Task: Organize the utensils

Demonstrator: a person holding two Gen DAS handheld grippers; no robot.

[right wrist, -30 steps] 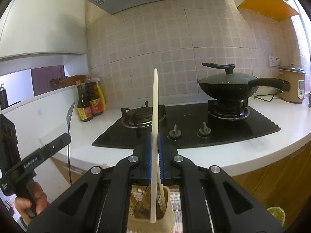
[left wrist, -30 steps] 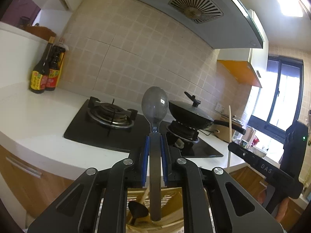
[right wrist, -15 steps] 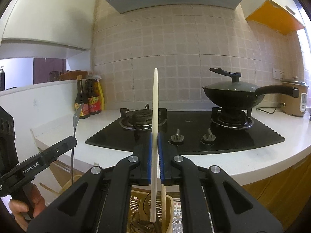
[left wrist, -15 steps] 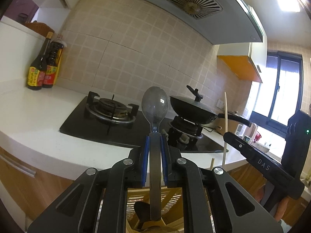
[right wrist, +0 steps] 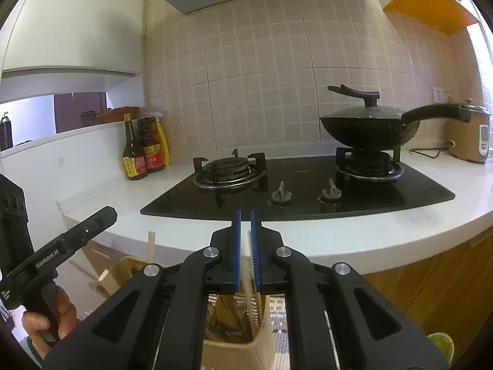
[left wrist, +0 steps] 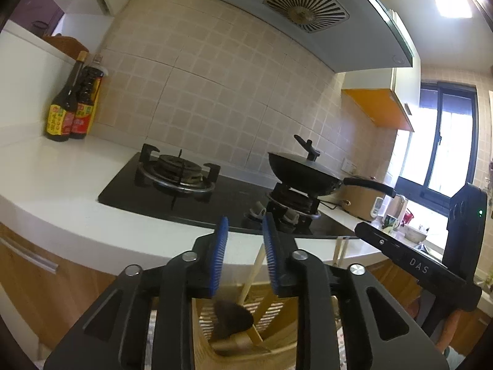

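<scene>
My left gripper is open and empty, right above a beige slatted utensil holder. A dark spoon and wooden chopsticks stand in that holder. My right gripper is slightly open, blue pads a narrow gap apart, above another beige holder. A pale wooden utensil stands in it between the pads, blurred; I cannot tell if they touch it. The right gripper also shows in the left wrist view, the left gripper in the right wrist view.
A white counter carries a black gas hob with a lidded black wok on the right burner. Sauce bottles stand at the back left, a rice cooker at the far right. Wooden cabinet fronts lie below the counter.
My left gripper opened and the dark spoon dropped into the holder. My right gripper loosened and the pale wooden utensil slid down into its holder. Both grippers sank lower.
</scene>
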